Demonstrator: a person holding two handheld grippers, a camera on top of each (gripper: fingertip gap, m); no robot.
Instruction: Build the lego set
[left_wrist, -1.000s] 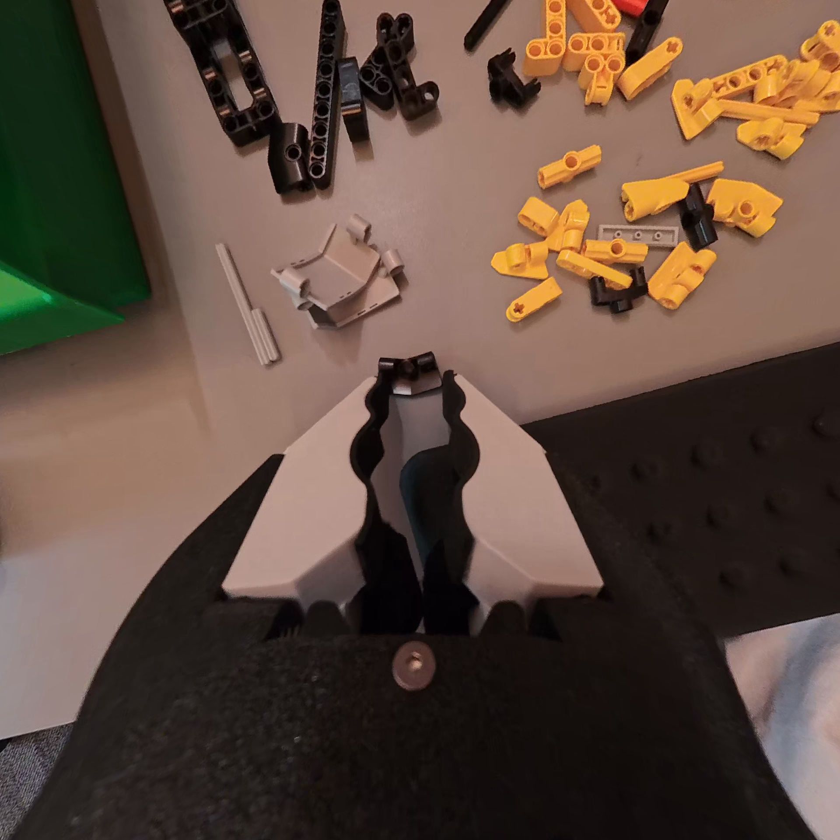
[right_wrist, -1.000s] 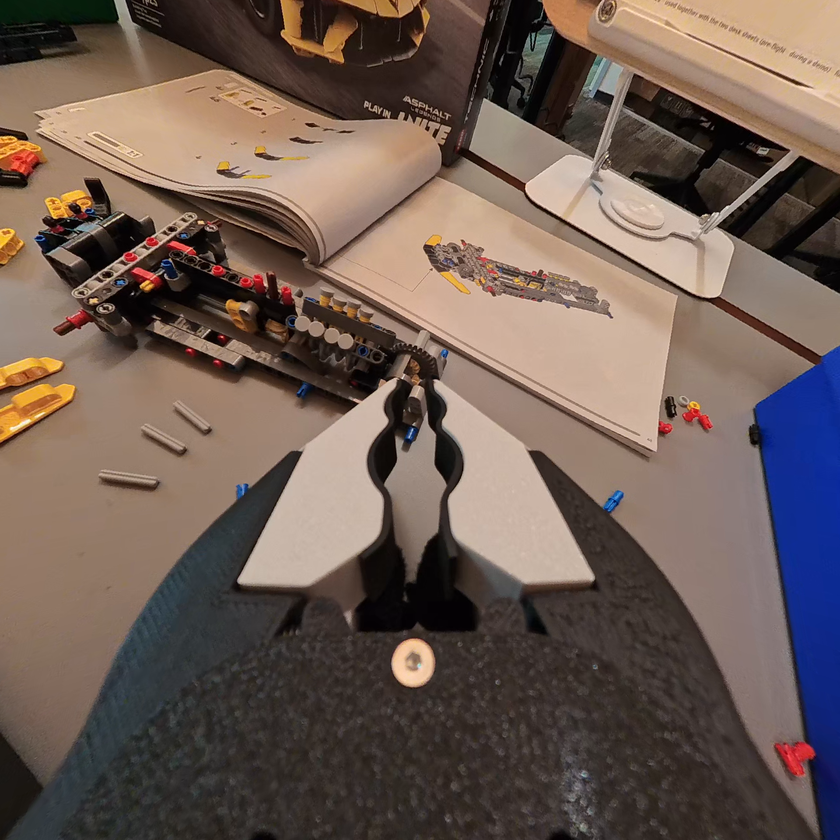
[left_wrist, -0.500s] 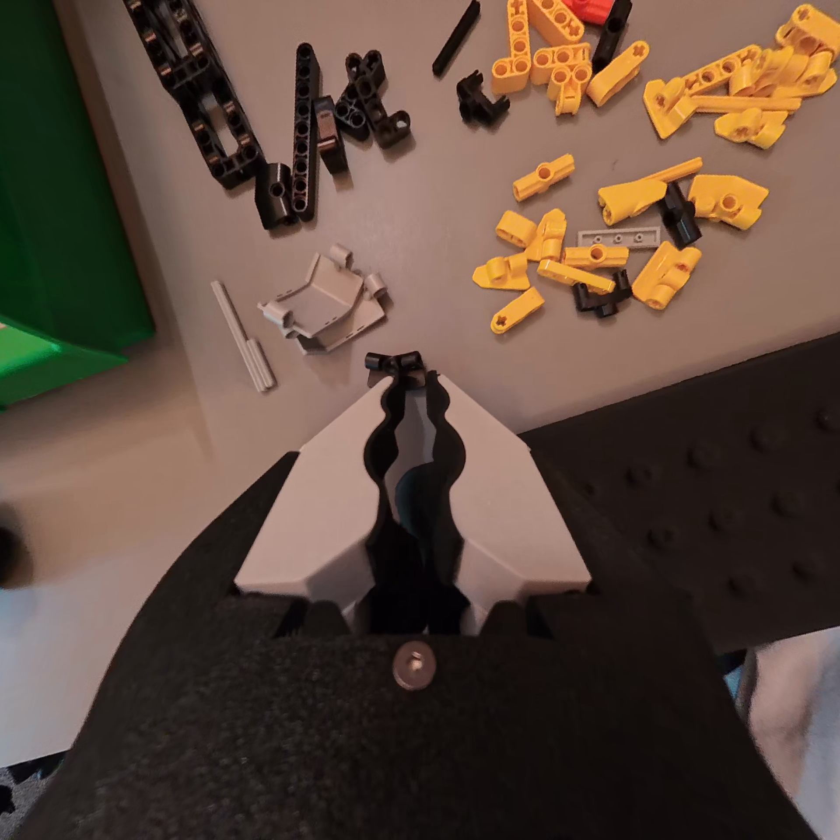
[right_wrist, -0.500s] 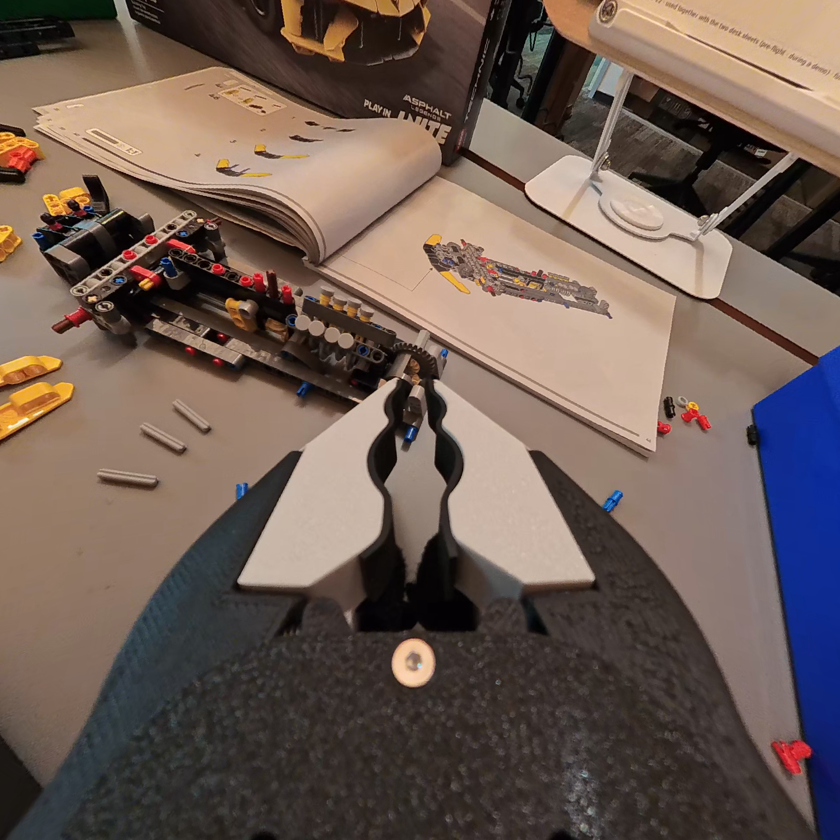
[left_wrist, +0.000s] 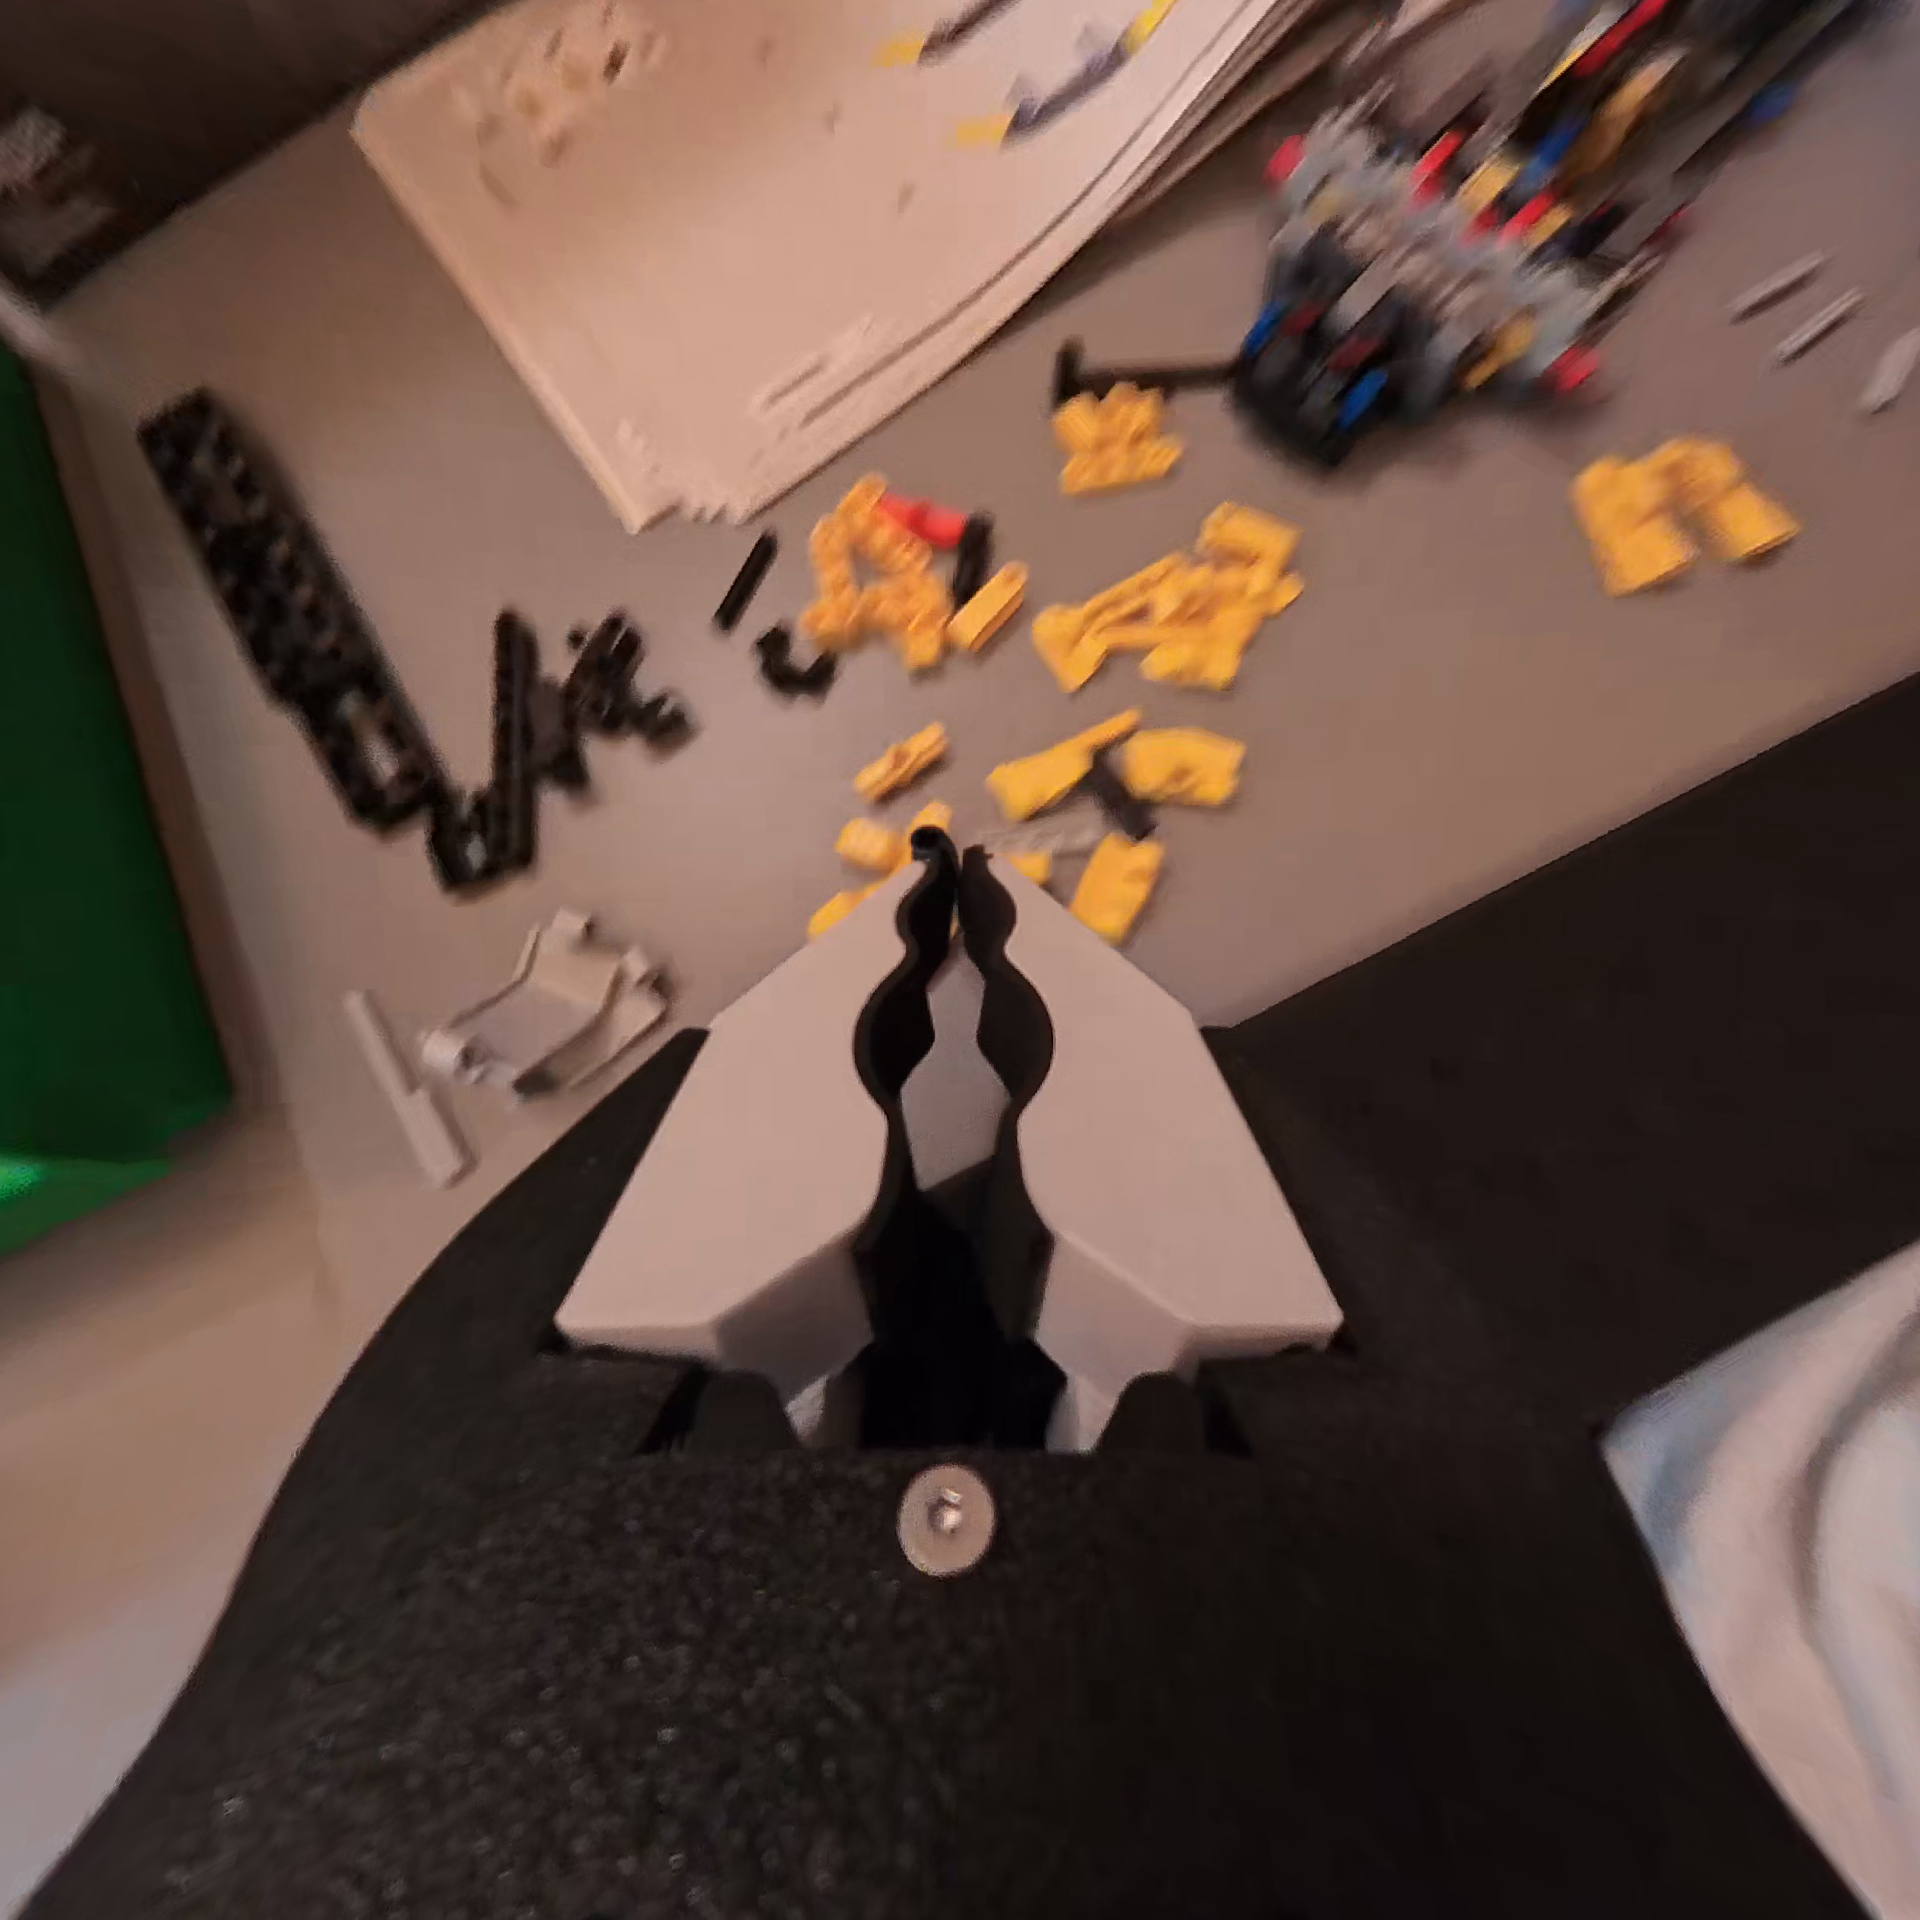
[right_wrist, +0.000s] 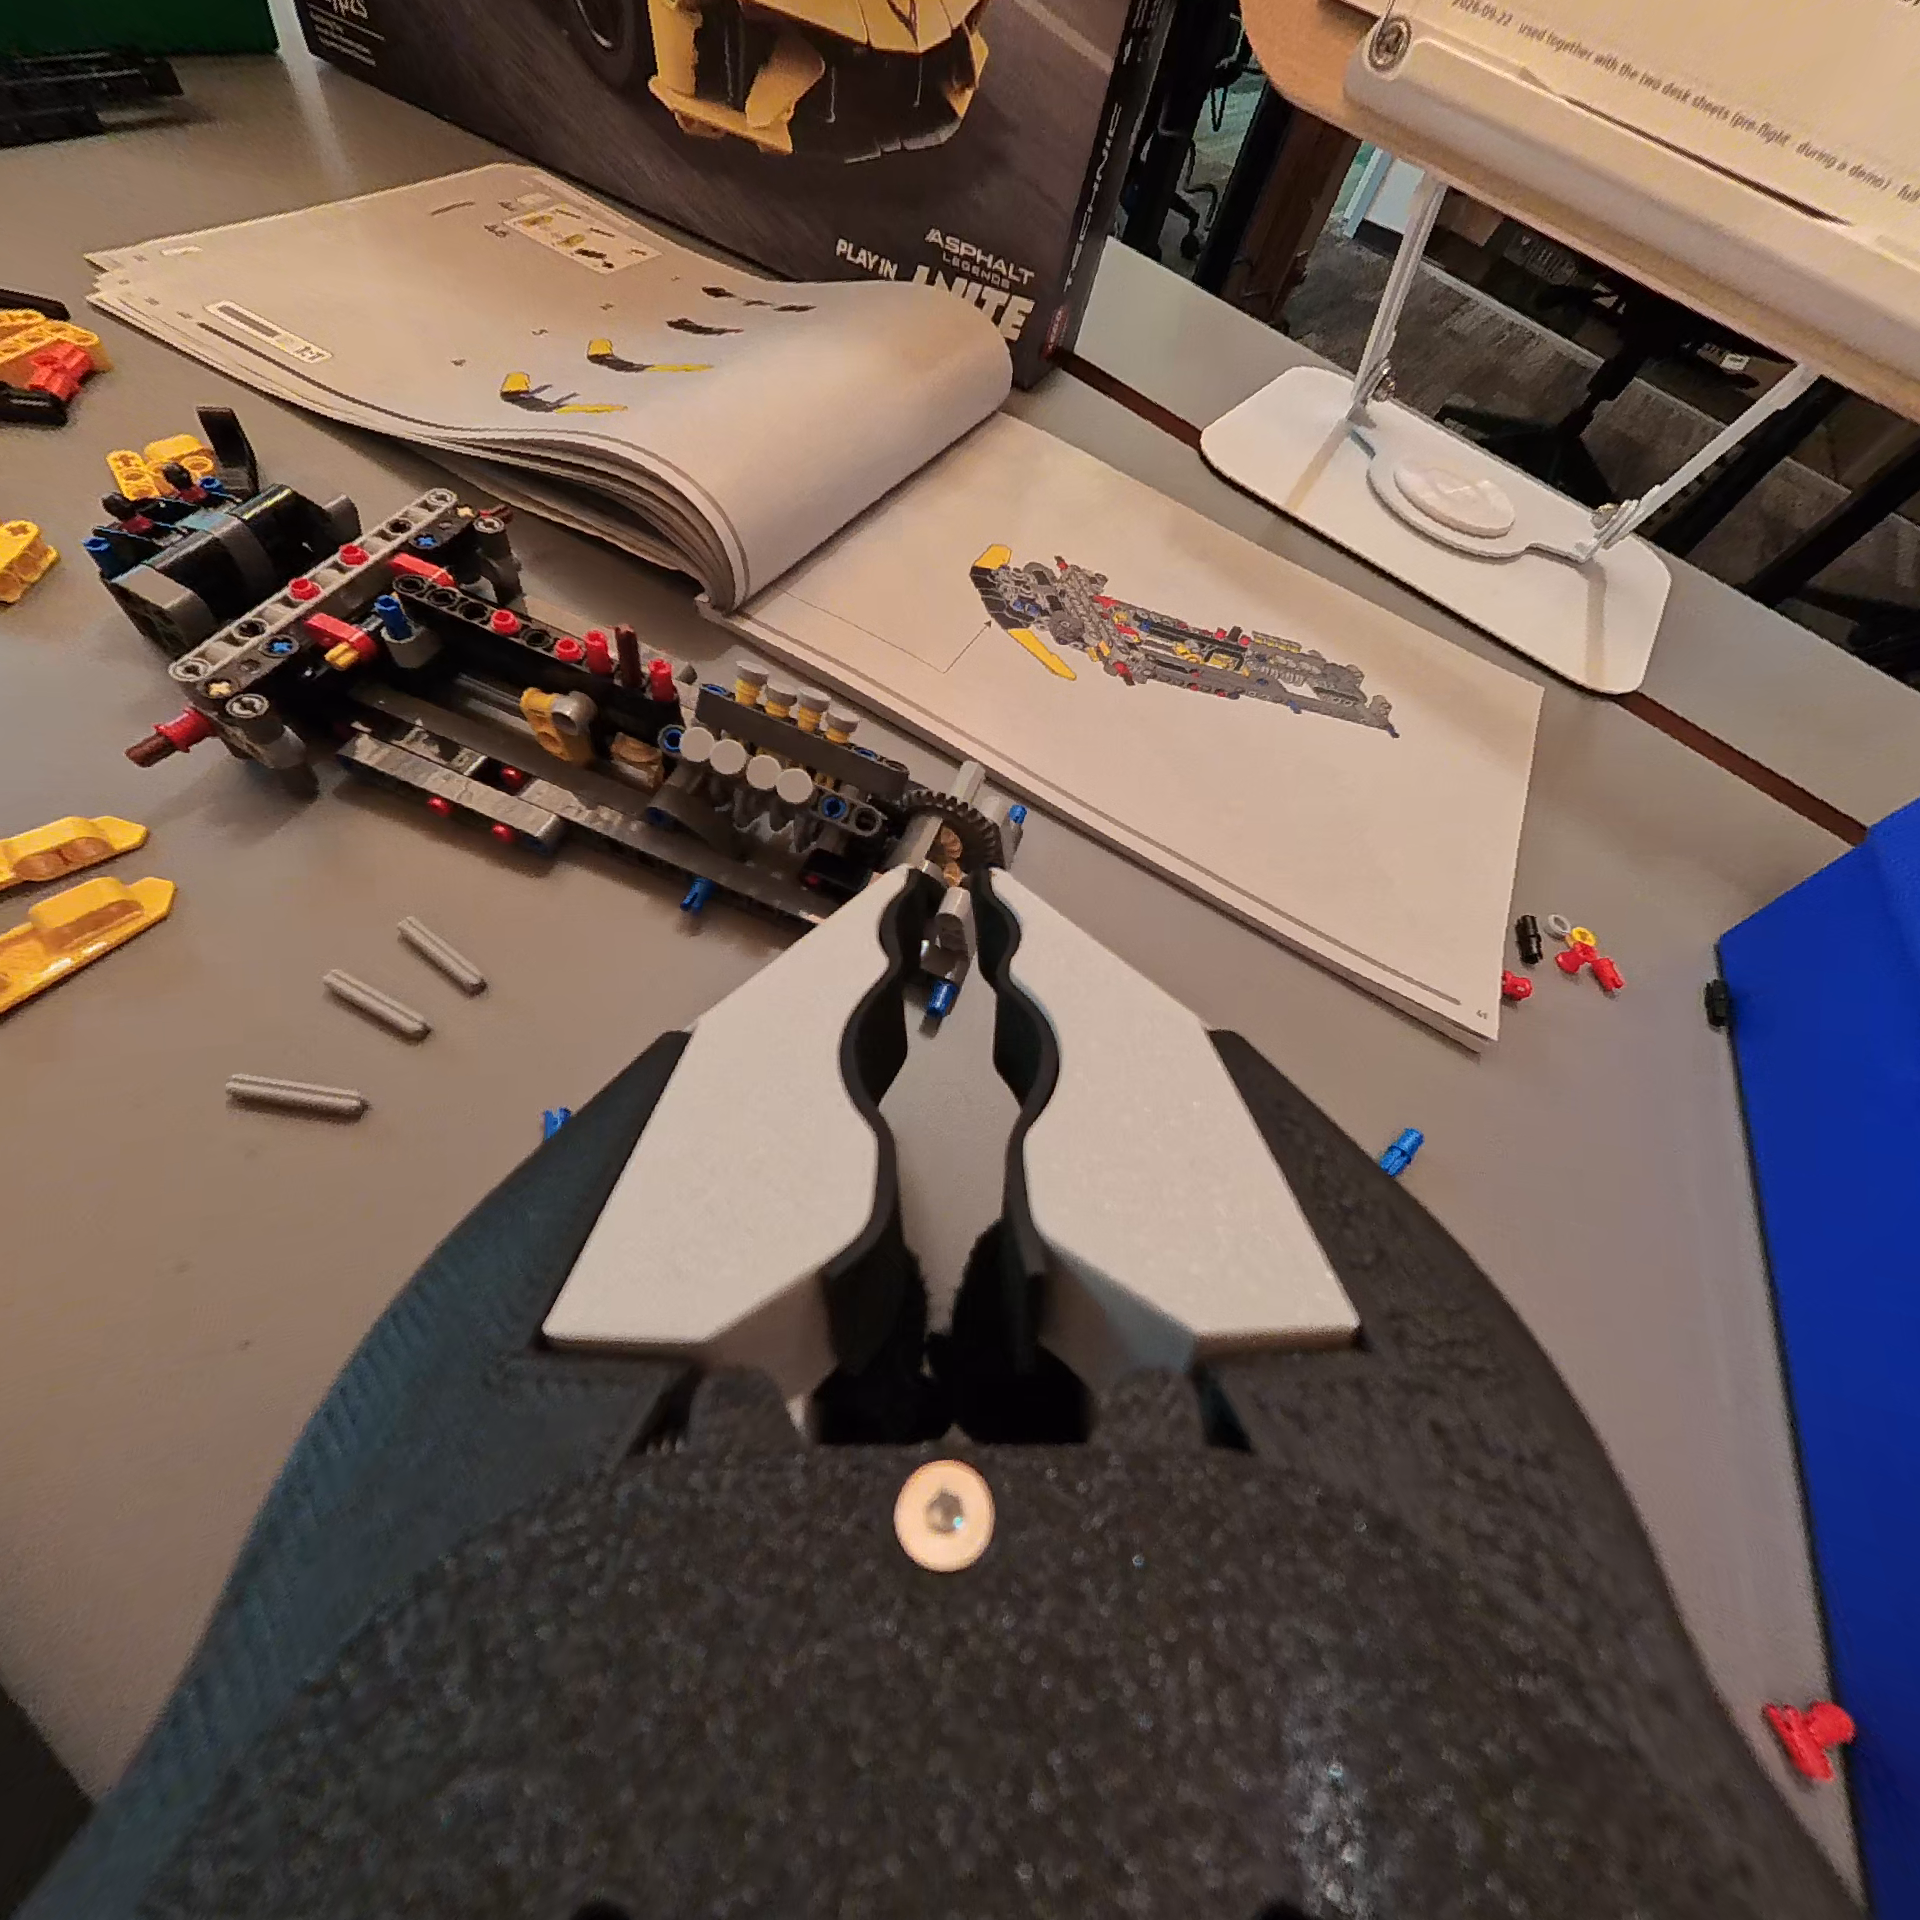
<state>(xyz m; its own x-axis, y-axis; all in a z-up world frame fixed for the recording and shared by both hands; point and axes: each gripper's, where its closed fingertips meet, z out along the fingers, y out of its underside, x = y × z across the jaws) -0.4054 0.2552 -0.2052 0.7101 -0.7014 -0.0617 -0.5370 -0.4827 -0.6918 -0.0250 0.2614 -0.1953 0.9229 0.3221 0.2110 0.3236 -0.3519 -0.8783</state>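
The left wrist view is blurred by motion. My left gripper (left_wrist: 951, 862) is shut on a small black connector piece (left_wrist: 928, 844) and holds it above loose yellow pieces (left_wrist: 1143, 623). The long, partly built chassis (right_wrist: 468, 675) lies on the grey table; it also shows in the left wrist view (left_wrist: 1455, 260) at the upper right. My right gripper (right_wrist: 945, 894) is shut on the grey end part (right_wrist: 951, 925) at the chassis's near end, just behind the black gear (right_wrist: 951, 821).
The open instruction booklet (right_wrist: 1195, 727) and the set's box (right_wrist: 779, 125) lie behind the chassis. There are black beams (left_wrist: 312, 644), a grey panel (left_wrist: 561, 997), grey axles (right_wrist: 374, 1003) and yellow panels (right_wrist: 73, 883). A blue bin (right_wrist: 1829, 1247) is at the right, a green bin (left_wrist: 83, 831) at the left, and a white stand (right_wrist: 1455, 509) at the back. There is about 40 centimeters between the tips of the two grippers.
My left gripper has lifted and swung up towards the booklet and chassis with the black piece in it. The right gripper and the chassis have stayed still.
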